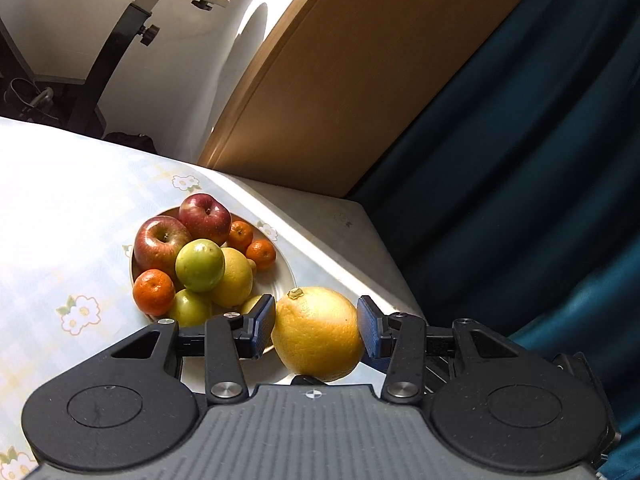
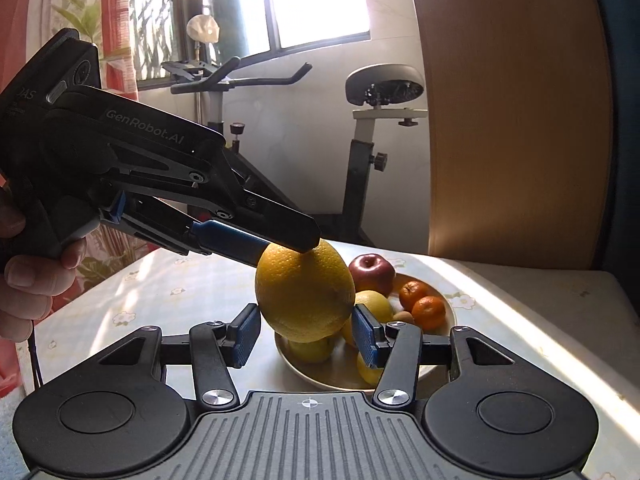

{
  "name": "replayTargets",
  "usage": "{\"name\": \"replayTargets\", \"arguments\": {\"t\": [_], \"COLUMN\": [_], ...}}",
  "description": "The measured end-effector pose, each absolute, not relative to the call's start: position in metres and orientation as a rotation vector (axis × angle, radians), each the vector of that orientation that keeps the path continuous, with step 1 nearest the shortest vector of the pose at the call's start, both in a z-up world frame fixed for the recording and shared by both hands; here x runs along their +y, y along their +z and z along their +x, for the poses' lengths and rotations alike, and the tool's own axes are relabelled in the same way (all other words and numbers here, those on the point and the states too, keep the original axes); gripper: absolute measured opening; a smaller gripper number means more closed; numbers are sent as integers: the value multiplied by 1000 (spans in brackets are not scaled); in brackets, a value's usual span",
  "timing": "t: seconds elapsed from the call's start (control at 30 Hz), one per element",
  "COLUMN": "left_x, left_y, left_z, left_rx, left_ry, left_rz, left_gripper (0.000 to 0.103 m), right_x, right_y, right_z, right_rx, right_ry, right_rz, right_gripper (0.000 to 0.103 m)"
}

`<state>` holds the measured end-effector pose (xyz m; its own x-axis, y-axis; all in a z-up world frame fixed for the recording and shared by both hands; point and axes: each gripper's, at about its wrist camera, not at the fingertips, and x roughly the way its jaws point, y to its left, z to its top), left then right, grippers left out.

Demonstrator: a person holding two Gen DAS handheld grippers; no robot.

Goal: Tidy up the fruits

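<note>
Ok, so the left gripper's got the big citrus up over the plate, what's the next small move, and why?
Probably ease the citrus over the bare patch of the plate and lower it. The left gripper clamps it in the air, the right gripper has its pads flanking the lower half, contact unclear, and the other fruit crowds the rest of the plate.

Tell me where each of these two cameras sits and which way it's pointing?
Left wrist view: sits on the left gripper, looking along its fingers, down at a plate of fruit on a flowered tablecloth; its pads clamp a big yellow citrus.
Right wrist view: sits on the right gripper, facing an exercise bike and window; the left gripper and a hand show.
Shared: citrus, plate, bike.
</note>
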<state>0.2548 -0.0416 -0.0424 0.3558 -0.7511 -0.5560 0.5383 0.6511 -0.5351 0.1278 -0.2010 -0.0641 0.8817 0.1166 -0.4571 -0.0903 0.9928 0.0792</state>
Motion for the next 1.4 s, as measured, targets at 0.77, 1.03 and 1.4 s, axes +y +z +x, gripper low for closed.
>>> {"name": "replayTargets", "arguments": {"t": [0.77, 1.03, 1.4], "left_x": [-147, -150, -129], "left_y": [-97, -91, -74], "left_z": [349, 351, 347], "left_rx": [1020, 1021, 940], "left_ry": [-839, -830, -751], "left_rz": [-124, -79, -20], "left_gripper": [44, 36, 38], "right_x": [-292, -300, -291], "right_y": [-134, -136, -122], "right_z": [205, 208, 200], "right_rx": [617, 628, 624], "right_ry": [66, 31, 11], "right_rz": [167, 210, 182], "right_gripper": [47, 47, 47]}}
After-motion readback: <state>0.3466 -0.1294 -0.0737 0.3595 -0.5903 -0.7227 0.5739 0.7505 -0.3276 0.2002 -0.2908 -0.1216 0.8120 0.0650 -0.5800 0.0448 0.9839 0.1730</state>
